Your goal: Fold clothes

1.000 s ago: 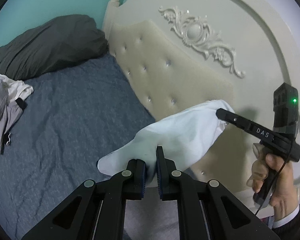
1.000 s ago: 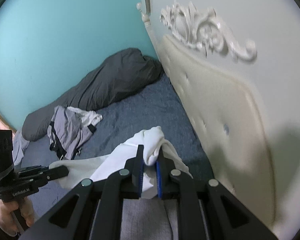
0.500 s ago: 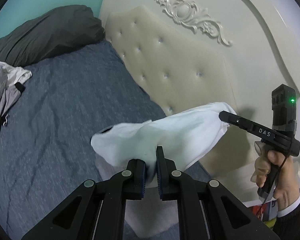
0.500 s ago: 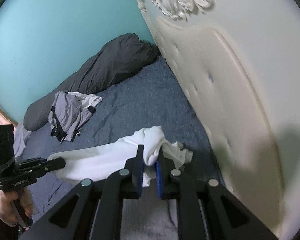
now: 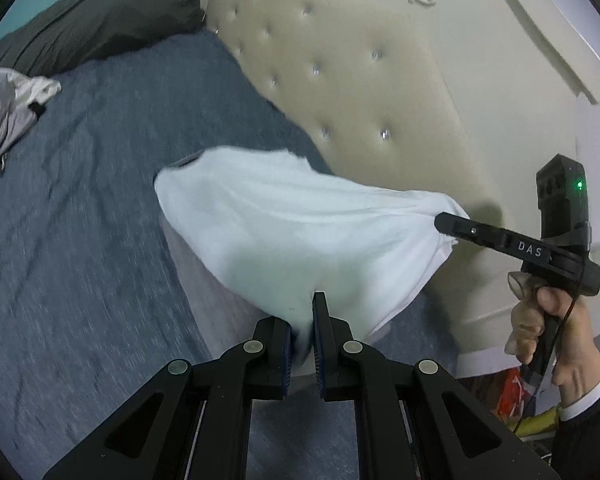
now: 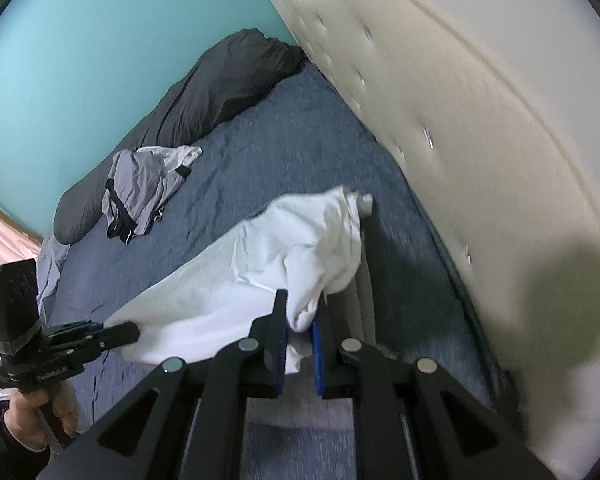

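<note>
White garment [image 5: 292, 236] stretched above blue bedsheet [image 5: 80, 200], near tufted headboard [image 5: 360, 80]. Left gripper [image 5: 302, 320] clamped on near edge, right gripper [image 6: 300, 320] pinching bunched corner at right end. Grey clothes pile [image 6: 144, 188] far left, beside dark duvet [image 6: 220, 84].

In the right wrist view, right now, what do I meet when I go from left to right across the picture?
Left tongs → grey clothes → white garment → right tongs → headboard.
</note>
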The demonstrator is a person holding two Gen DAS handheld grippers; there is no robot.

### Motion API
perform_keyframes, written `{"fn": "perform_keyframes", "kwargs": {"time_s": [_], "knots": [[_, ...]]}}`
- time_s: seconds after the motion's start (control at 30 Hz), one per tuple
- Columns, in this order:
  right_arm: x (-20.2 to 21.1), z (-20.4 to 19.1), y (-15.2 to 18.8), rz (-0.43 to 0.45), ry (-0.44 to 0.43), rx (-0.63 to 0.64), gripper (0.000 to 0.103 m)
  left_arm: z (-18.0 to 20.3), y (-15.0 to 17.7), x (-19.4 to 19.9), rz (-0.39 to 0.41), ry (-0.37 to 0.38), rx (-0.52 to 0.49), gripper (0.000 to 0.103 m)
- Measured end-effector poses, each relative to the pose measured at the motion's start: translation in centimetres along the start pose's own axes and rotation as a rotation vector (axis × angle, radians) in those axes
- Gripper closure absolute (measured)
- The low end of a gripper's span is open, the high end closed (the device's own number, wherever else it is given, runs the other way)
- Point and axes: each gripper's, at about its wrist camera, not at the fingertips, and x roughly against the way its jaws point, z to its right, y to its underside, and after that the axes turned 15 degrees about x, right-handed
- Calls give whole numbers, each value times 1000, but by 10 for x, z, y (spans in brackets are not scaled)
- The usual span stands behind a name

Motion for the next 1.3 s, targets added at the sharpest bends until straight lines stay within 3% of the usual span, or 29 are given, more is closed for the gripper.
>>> {"fn": "perform_keyframes", "kwargs": {"time_s": [0.3, 0.7, 1.07, 1.3], "knots": [[-16, 15, 70, -38, -35, -75, 93, -17, 46, -27, -22, -38, 9, 94], [-45, 21, 122, -67, -46, -115, 93, -42, 83, -66, -62, -74, 29, 94], [-52, 18, 136, -49, -6, -83, 92, -58, 87, -79, -80, -63, 75, 91], [-52, 15, 140, -49, 34, -56, 89, -74, 79, -65, -81, -22, 151, 89]]}}
